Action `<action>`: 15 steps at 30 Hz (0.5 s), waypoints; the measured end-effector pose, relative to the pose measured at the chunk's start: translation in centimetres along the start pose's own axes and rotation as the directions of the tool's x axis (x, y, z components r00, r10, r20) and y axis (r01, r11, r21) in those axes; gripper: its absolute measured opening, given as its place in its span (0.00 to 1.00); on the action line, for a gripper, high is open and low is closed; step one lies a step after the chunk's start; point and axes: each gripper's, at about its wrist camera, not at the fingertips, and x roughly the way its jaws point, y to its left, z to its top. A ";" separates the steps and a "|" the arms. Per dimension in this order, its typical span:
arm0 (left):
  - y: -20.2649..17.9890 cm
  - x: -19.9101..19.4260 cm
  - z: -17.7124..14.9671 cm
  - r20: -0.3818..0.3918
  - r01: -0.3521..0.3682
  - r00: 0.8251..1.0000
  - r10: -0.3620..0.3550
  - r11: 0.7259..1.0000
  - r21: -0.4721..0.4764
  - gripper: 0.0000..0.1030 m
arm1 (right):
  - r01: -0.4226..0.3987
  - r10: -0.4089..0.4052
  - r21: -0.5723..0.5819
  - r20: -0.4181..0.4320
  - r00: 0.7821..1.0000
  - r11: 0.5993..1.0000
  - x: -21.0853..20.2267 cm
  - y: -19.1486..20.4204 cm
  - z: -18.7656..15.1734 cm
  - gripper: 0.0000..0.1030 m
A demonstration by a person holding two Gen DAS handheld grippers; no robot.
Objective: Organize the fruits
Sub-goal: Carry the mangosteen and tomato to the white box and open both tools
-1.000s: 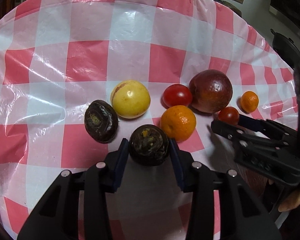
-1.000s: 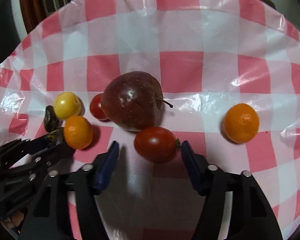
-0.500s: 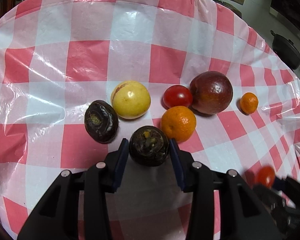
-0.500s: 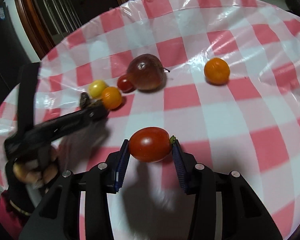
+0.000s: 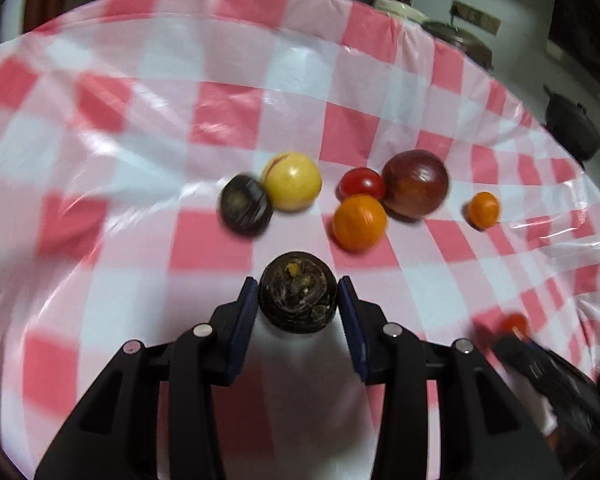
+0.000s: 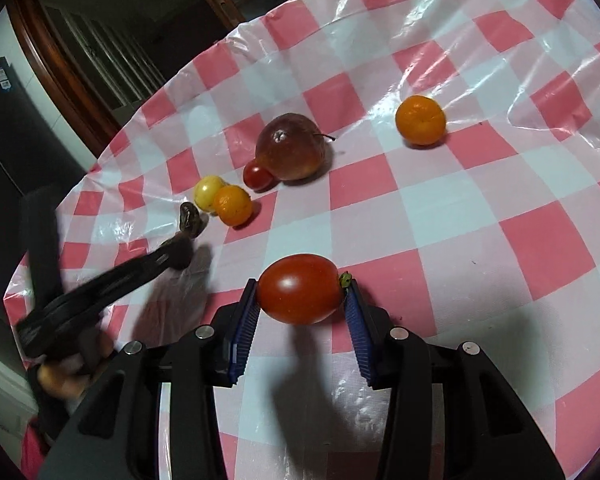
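Observation:
My left gripper is shut on a dark brown wrinkled fruit, held above the red-and-white checked tablecloth. Beyond it lie a second dark fruit, a yellow fruit, a small red tomato, an orange, a dark red apple and a small orange. My right gripper is shut on a red tomato, lifted off the cloth. In the right wrist view the left gripper shows blurred at the left, near the fruit cluster.
A lone orange lies at the far right, apart from the apple. A hand holds the left gripper's handle. Dark pots stand beyond the table's right edge. A wooden door frame lies behind the table's far edge.
The left gripper has pulled back and up with the dark fruit; its view is blurred. The right gripper, which closed on the tomato and lifted it earlier, has drawn back a little more.

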 end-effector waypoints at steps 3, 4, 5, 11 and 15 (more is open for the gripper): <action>0.4 -3.9 -3.5 0.014 -0.012 1.000 0.012 0.999 -0.044 0.40 | -0.014 0.014 -0.008 -0.021 1.000 1.000 -0.1 0.2 -0.2 0.42; 0.4 -5.1 -4.7 0.012 -0.011 1.000 0.012 0.999 -0.053 0.40 | -0.009 0.009 -0.003 -0.030 1.000 1.000 -0.3 0.3 -0.4 0.42; 0.3 -6.2 -5.9 0.012 -0.017 1.000 0.018 0.998 -0.055 0.40 | -0.001 0.002 0.017 -0.044 0.999 1.000 -0.8 0.3 -0.9 0.42; -0.2 -12.5 -12.9 0.018 -0.047 0.999 0.048 0.999 -0.024 0.40 | 0.004 -0.006 -0.042 -0.036 0.999 0.999 -6.1 2.9 -5.8 0.42; -1.7 -15.4 -16.1 0.023 -0.013 1.000 0.013 1.000 -0.003 0.40 | 0.022 -0.025 -0.090 -0.032 0.999 0.996 -10.3 3.8 -9.3 0.42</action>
